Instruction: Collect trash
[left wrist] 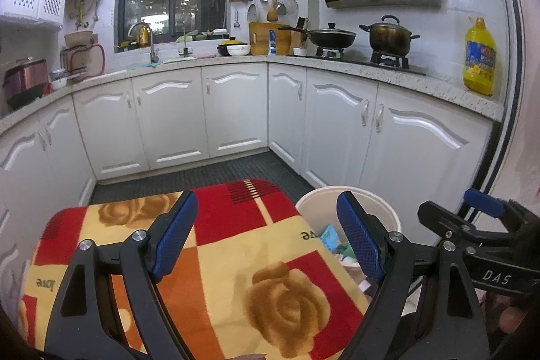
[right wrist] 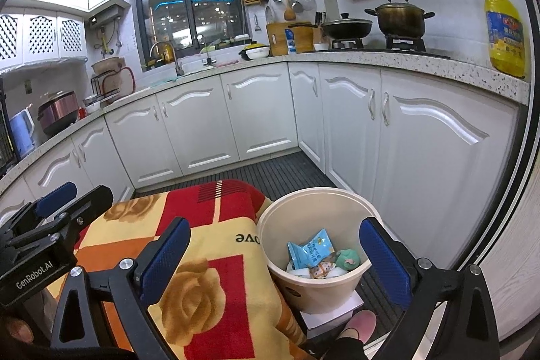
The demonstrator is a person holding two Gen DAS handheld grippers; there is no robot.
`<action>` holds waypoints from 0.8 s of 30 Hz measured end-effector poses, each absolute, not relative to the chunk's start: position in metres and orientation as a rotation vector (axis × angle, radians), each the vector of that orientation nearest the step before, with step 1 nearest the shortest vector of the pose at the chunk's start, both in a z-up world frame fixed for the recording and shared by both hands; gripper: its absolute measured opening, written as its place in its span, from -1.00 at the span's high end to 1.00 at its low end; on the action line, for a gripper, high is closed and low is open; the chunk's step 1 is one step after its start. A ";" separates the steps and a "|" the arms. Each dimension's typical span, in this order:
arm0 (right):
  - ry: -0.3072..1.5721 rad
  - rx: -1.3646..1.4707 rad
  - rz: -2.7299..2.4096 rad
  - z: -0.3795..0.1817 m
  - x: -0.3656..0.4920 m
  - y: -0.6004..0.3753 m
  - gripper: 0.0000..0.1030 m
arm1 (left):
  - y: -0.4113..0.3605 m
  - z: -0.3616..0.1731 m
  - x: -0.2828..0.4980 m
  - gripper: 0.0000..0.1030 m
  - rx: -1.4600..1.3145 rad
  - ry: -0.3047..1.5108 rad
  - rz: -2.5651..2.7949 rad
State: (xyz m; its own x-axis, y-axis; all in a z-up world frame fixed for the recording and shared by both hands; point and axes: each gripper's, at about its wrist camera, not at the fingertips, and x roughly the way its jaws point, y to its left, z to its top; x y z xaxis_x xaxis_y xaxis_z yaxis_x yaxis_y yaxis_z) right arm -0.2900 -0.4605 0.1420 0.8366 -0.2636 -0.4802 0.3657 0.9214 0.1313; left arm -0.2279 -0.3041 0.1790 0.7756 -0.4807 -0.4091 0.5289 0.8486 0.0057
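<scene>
Closest to the cameras, both grippers are empty. The right gripper (right wrist: 273, 252) has its jaws spread wide with nothing between the pads, and it hangs just above the near rim of the cream bin (right wrist: 337, 285). The left gripper (left wrist: 266, 238) sits to the left of the bin, over the blanket (left wrist: 236, 258), also wide and holding nothing.

The bin is the landmark here. It stands on a white block (right wrist: 332, 309) on the floor, pressed against the blanket-covered surface on its left, with a pink slipper (right wrist: 361, 323) just in front of it. Inside it you can see a blue snack packet (right wrist: 308, 250), a green crumpled thing (right wrist: 347, 258) and a small patterned wrapper (right wrist: 322, 269), all lying on something white at the bottom.

Judging by that, the trash is already in the bin. The blanket top left of the bin looks bare, no scraps that I can spot, so I'd say this is pretty much done, unless there's stuff outside the views.

Beyond the bin it's the dark floor mat (right wrist: 280, 171), then white cabinets (right wrist: 256, 113) and the counter with a yellow oil bottle (right wrist: 504, 29).
</scene>
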 end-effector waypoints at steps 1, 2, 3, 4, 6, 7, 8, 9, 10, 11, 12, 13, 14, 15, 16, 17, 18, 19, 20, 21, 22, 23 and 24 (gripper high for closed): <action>0.475 0.224 -0.336 0.142 -0.290 -0.460 -0.93 | -0.305 0.179 -0.228 -0.63 0.130 0.408 -0.538; 0.476 0.227 -0.336 0.142 -0.290 -0.461 -0.93 | -0.306 0.178 -0.229 -0.63 0.141 0.405 -0.527; 0.477 0.229 -0.336 0.142 -0.291 -0.461 -0.93 | -0.306 0.178 -0.229 -0.63 0.144 0.404 -0.528; 0.477 0.230 -0.336 0.142 -0.291 -0.460 -0.93 | -0.307 0.177 -0.230 -0.63 0.141 0.405 -0.537; 0.477 0.229 -0.336 0.142 -0.291 -0.461 -0.93 | -0.305 0.177 -0.229 -0.63 0.132 0.409 -0.546; 0.477 0.225 -0.338 0.142 -0.292 -0.461 -0.93 | -0.304 0.176 -0.228 -0.63 0.129 0.411 -0.550; 0.477 0.224 -0.338 0.142 -0.292 -0.461 -0.93 | -0.304 0.176 -0.228 -0.63 0.128 0.414 -0.552; 0.478 0.223 -0.339 0.142 -0.292 -0.462 -0.93 | -0.304 0.176 -0.227 -0.63 0.126 0.415 -0.555; 0.478 0.224 -0.338 0.142 -0.292 -0.462 -0.93 | -0.304 0.176 -0.227 -0.63 0.123 0.417 -0.557; 0.479 0.225 -0.338 0.141 -0.292 -0.462 -0.93 | -0.303 0.176 -0.226 -0.63 0.118 0.419 -0.560; 0.479 0.225 -0.338 0.141 -0.292 -0.462 -0.93 | -0.303 0.176 -0.226 -0.63 0.115 0.420 -0.563; 0.479 0.224 -0.338 0.141 -0.292 -0.462 -0.93 | -0.302 0.176 -0.226 -0.63 0.111 0.422 -0.567; 0.479 0.223 -0.339 0.141 -0.292 -0.462 -0.93 | -0.301 0.176 -0.226 -0.63 0.108 0.423 -0.570; 0.479 0.223 -0.338 0.141 -0.292 -0.462 -0.93 | -0.301 0.176 -0.226 -0.63 0.106 0.424 -0.572; 0.479 0.222 -0.337 0.141 -0.292 -0.462 -0.93 | -0.300 0.176 -0.225 -0.63 0.105 0.427 -0.575; 0.480 0.223 -0.338 0.141 -0.292 -0.463 -0.93 | -0.301 0.176 -0.225 -0.63 0.106 0.431 -0.578; 0.480 0.222 -0.338 0.141 -0.292 -0.463 -0.93 | -0.301 0.176 -0.224 -0.63 0.106 0.434 -0.580; 0.481 0.222 -0.338 0.141 -0.292 -0.463 -0.93 | -0.301 0.175 -0.224 -0.63 0.106 0.437 -0.580; 0.480 0.224 -0.338 0.141 -0.292 -0.463 -0.93 | -0.301 0.175 -0.223 -0.63 0.106 0.440 -0.578; 0.481 0.224 -0.338 0.140 -0.292 -0.463 -0.93 | -0.301 0.174 -0.223 -0.63 0.106 0.442 -0.578; 0.481 0.226 -0.338 0.140 -0.292 -0.463 -0.93 | -0.301 0.174 -0.222 -0.63 0.105 0.444 -0.580; 0.483 0.226 -0.338 0.139 -0.292 -0.464 -0.93 | -0.301 0.174 -0.221 -0.63 0.101 0.446 -0.582; 0.485 0.226 -0.338 0.138 -0.292 -0.465 -0.93 | -0.301 0.173 -0.221 -0.63 0.099 0.450 -0.583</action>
State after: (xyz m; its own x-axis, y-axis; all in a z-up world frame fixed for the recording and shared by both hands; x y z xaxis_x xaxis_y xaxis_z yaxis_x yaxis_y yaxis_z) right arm -0.2921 -0.4654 0.1384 0.8309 -0.2631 -0.4904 0.3690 0.9201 0.1316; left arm -0.2212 -0.3012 0.1735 0.7408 -0.5099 -0.4373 0.5523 0.8329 -0.0355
